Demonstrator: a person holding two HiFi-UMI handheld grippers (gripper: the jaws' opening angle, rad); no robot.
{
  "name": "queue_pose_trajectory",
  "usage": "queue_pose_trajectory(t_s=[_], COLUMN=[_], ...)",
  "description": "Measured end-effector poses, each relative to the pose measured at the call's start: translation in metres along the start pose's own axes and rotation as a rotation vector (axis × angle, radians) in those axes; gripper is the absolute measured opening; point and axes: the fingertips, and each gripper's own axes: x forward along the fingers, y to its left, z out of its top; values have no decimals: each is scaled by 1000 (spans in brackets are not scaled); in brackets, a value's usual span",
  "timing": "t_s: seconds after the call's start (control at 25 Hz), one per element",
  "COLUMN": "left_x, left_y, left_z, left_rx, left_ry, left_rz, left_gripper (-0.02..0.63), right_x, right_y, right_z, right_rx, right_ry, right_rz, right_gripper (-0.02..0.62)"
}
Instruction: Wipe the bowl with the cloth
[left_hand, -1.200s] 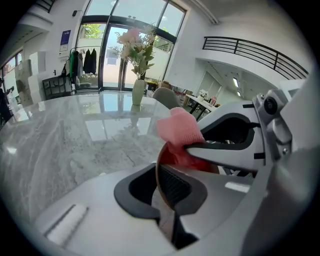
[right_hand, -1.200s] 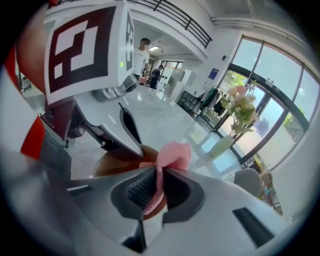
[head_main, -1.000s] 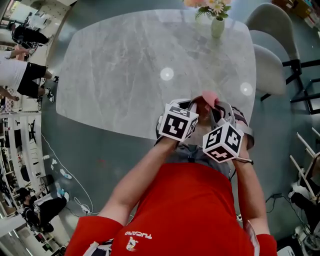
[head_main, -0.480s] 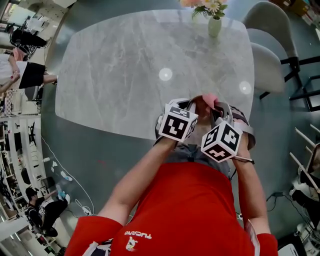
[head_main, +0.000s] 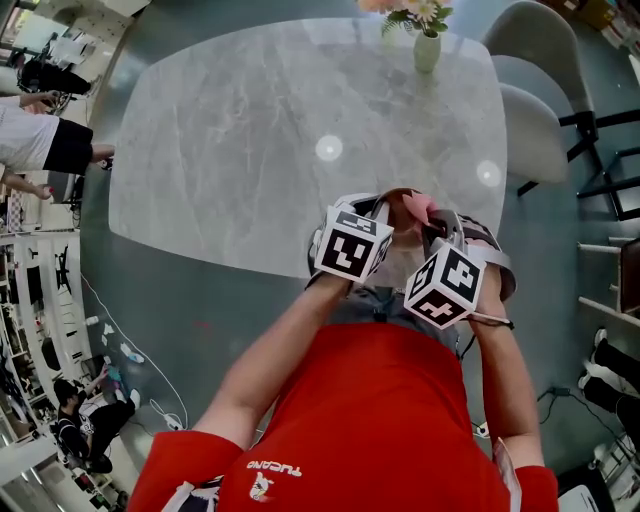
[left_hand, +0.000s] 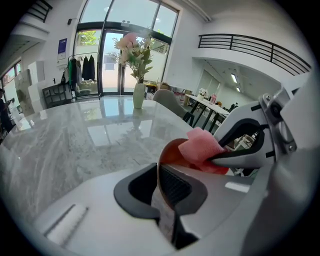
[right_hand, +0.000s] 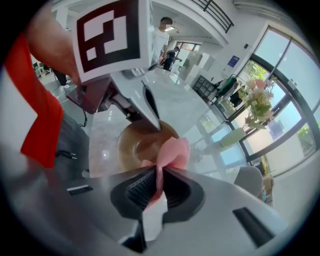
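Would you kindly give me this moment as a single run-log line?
step: wiping | left gripper: shut on bowl rim | right gripper: shut on cloth | cloth: against bowl

Head view: steeply down from overhead onto worktop (head_main: 250, 140). Close views along left hand-held gripper (left_hand: 159, 175) and right hand-held gripper (right_hand: 159, 177), facing each other, sharing bowl (left_hand: 170, 150) and cloth (left_hand: 202, 146).

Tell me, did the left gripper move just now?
No. The left gripper kept still: in the head view its marker cube sits over the same spot as before, on the near edge of the table.
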Motion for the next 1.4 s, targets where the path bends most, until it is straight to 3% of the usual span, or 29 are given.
queue_pose_trajectory(t_s=[0.12,0.28,0.48,0.76,0.92,1.08,1.28,1.4], left_x=[-1,0,3,0,2,3,2,0], left_y=[1,2,3,2,-2,-1,-3,-4], left_z=[0,0,1,3,2,4,7,6], left_rx=[1,-10,-14,-34,-45,-68,-76,-87], left_ry=[-6,-12,-16,-26,-24,-31,-38,-38], left_rz=[3,2,2,-6,-17,-21,-23,-25], left_gripper=[18,18,18,18,18,18,17,17], right_x=[1,2,5,4,3,4,2,1], right_y=[17,13,29,25,43,24,32,29], right_z=[1,1,10,7,24,14,30,38], right_rx=[-9,-6,-6,40,73,114,162,195], right_ry=[2,6,-19,-7,-70,-67,-134,-167], right_rz=[71,52,139,103,191,152,232,226], right_gripper=[18,20,18,20,20,20,20,19])
